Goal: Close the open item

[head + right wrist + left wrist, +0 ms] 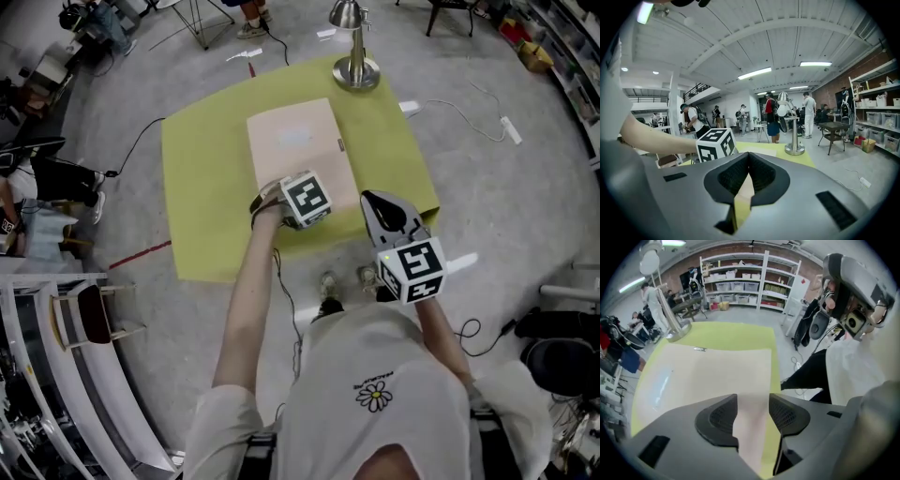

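1. On the yellow-green table (202, 187), the pale pink folder (295, 141) lay flat near the middle and looked closed, its long side running away from the person
2. Over at the far edge, a metal lamp (354, 47) stood just beyond the folder
3. Down came the view on the left gripper (753, 408): it pointed steeply at the folder's near edge, jaws well apart, the pink cover showing in the gap, nothing pinched
4. And the right gripper (749, 159) hung by the table's near right corner, clear of the folder, jaw tips together, holding nothing
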{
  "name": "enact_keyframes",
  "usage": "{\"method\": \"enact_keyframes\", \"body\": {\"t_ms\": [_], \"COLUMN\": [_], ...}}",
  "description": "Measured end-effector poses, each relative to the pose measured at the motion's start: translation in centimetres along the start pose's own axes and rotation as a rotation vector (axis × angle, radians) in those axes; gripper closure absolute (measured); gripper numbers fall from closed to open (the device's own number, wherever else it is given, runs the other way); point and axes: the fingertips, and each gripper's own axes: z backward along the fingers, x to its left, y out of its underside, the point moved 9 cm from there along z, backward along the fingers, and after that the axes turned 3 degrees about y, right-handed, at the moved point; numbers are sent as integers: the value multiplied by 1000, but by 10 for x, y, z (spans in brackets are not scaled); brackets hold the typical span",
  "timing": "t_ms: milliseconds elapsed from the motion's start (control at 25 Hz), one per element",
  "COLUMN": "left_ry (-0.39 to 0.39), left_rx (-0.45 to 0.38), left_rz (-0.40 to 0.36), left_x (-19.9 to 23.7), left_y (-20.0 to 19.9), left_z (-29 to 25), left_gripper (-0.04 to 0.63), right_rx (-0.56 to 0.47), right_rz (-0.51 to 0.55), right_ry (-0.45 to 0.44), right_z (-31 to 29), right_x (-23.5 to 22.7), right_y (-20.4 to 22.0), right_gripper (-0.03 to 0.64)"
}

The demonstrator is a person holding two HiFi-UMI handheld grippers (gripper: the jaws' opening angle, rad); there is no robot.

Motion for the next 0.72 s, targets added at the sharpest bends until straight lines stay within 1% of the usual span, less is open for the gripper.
{"method": "enact_keyframes", "body": {"t_ms": [40, 120, 240, 400, 440, 560, 640, 720], "left_ry": [23, 67, 104, 76, 73, 55, 11, -55], "left_rx": [-15, -48, -67, -69, -73, -95, -135, -183], "left_rz": [14, 50, 81, 53, 51, 54, 32, 10], "left_x": [2, 8, 12, 10, 10, 8, 6, 7], "left_y": [0, 2, 4, 3, 4, 4, 0, -4], "left_z": [2, 4, 3, 3, 4, 10, 17, 29], "left_gripper": [396, 488, 485, 492, 503, 502, 501, 518], "right_rx": [3, 8, 8, 4, 4, -1, -8, -21], "right_rz": [1, 4, 16, 23, 24, 24, 29, 31], "right_ry": [0, 0, -1, -4, -7, -19, -24, -27], "right_z": [0, -2, -3, -6, -7, -11, -15, -19], "right_x": [0, -1, -2, -4, -3, -1, 0, 1], "right_y": [-1, -1, -1, -3, -4, -7, -10, -14], "right_gripper": [606, 606, 606, 606, 606, 606, 606, 606]}}
